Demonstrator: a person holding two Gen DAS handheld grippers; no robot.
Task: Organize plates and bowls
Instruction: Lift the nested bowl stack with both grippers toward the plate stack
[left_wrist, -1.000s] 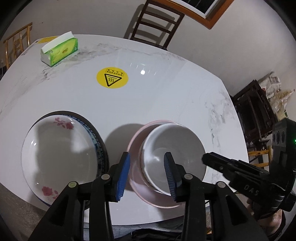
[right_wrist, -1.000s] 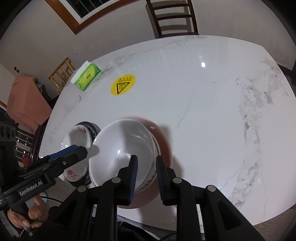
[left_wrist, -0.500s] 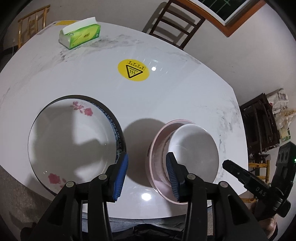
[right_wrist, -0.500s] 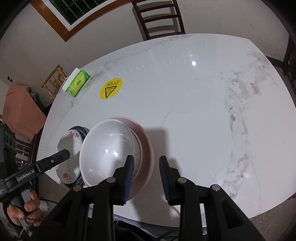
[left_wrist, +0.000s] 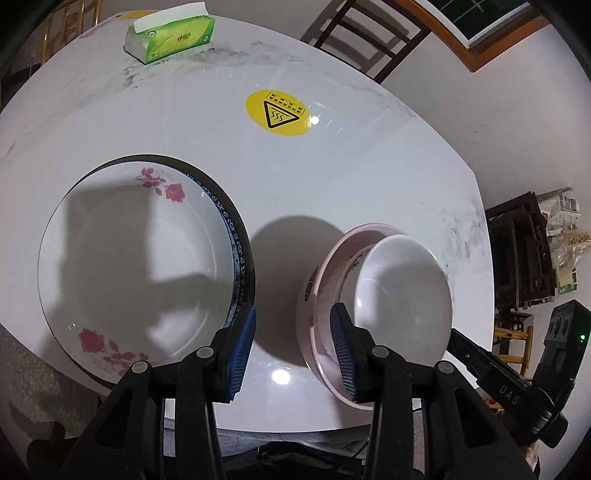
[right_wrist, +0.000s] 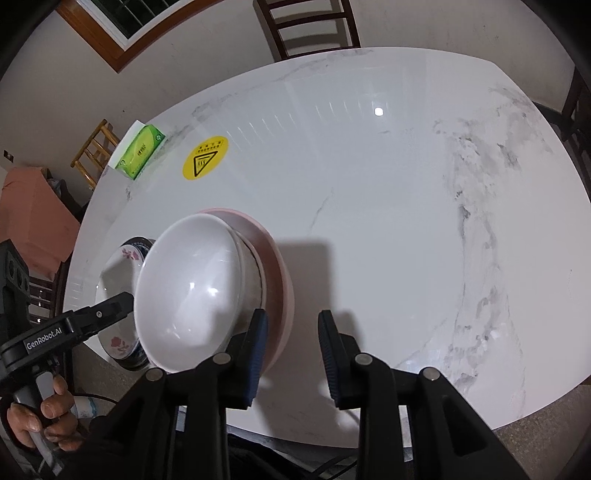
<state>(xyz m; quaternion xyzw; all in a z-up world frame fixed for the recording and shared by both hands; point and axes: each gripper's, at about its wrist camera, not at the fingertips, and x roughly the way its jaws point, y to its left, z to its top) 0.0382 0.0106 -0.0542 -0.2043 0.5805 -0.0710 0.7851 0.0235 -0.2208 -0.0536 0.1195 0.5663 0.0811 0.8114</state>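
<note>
A white bowl (left_wrist: 402, 295) sits nested in a pink bowl (left_wrist: 314, 295) near the front edge of the white marble table (right_wrist: 388, 184). To their left is a stack of plates, topped by a white plate with red roses (left_wrist: 136, 258). My left gripper (left_wrist: 291, 350) is open above the bare strip between the plates and the pink bowl, its right finger in front of that bowl's wall. My right gripper (right_wrist: 293, 343) is open just right of the pink bowl (right_wrist: 284, 295), holding nothing. The white bowl (right_wrist: 192, 295) tilts toward the left.
A green tissue box (left_wrist: 170, 37) and a round yellow warning sticker (left_wrist: 279, 112) lie at the far side. A wooden chair (right_wrist: 306, 26) stands behind the table, and dark shelving (left_wrist: 524, 251) is off to the right. A hand (right_wrist: 44, 417) holds the left gripper's handle.
My right gripper let go of the white bowl's rim and drew back to the right. My left gripper shifted left, from over the bowls' rims to the gap beside the plates.
</note>
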